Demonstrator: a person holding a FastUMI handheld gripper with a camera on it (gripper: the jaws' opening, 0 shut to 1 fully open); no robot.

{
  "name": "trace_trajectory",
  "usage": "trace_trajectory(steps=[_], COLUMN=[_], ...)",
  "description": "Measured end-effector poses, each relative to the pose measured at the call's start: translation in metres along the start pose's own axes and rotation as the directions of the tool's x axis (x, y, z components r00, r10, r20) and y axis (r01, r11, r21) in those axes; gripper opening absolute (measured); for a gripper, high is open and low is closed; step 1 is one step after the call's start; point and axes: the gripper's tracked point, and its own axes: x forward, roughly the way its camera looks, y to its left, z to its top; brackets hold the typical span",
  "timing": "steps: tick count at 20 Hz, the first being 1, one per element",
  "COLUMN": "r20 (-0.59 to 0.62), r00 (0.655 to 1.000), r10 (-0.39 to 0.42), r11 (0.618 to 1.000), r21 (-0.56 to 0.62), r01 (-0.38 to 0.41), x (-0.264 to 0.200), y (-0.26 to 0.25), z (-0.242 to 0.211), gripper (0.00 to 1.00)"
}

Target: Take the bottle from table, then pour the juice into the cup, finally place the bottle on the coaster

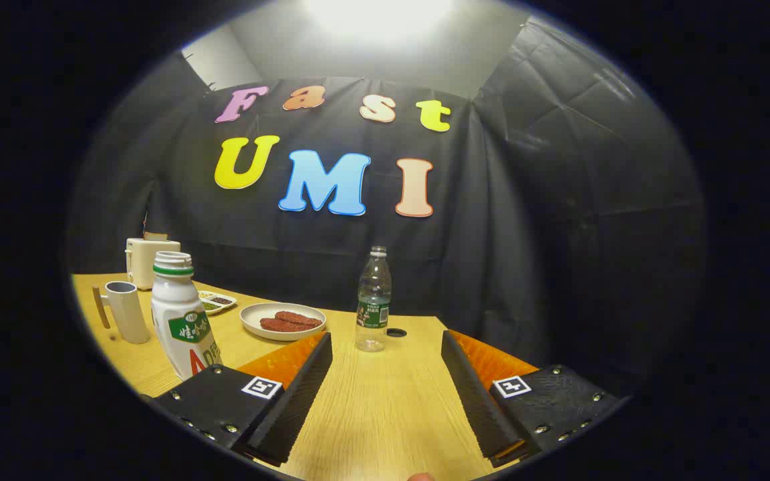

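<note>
Spread fingers (385, 374) grip nothing; left stands an uncapped white bottle (181, 317), ahead a clear water bottle (373, 300).

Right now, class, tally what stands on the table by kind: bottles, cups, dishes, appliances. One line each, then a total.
Bottles: 2, the white juice bottle and the clear water bottle
Cups: 1, the mug
Dishes: 2, the plate and the divided dish
Appliances: 1, the toaster
Total: 6
The gripper is open, holding nothing.

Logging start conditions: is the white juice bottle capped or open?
Open: the white juice bottle stands upright with its bare threaded neck showing, no cap. The claw is open, with only tabletop between its fingers.
</note>
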Motion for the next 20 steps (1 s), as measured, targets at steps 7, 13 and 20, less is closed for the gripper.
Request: trace_trajectory(steps=[7,13,20], r20=[0.004,-0.029,-0.048], r00=[0.991,0.977,0.969], r10=[0.131,0.212,0.243], r11=[0.988,0.967,0.958], r21=[0.078,0.153,0.169], r01=[-0.131,-0.205,-0.232], x=[-0.042,-0.074,-0.074], y=[0.060,0.102,0.138], z=[0.043,0.039,0.011], gripper=[0.99,0.99,0.99])
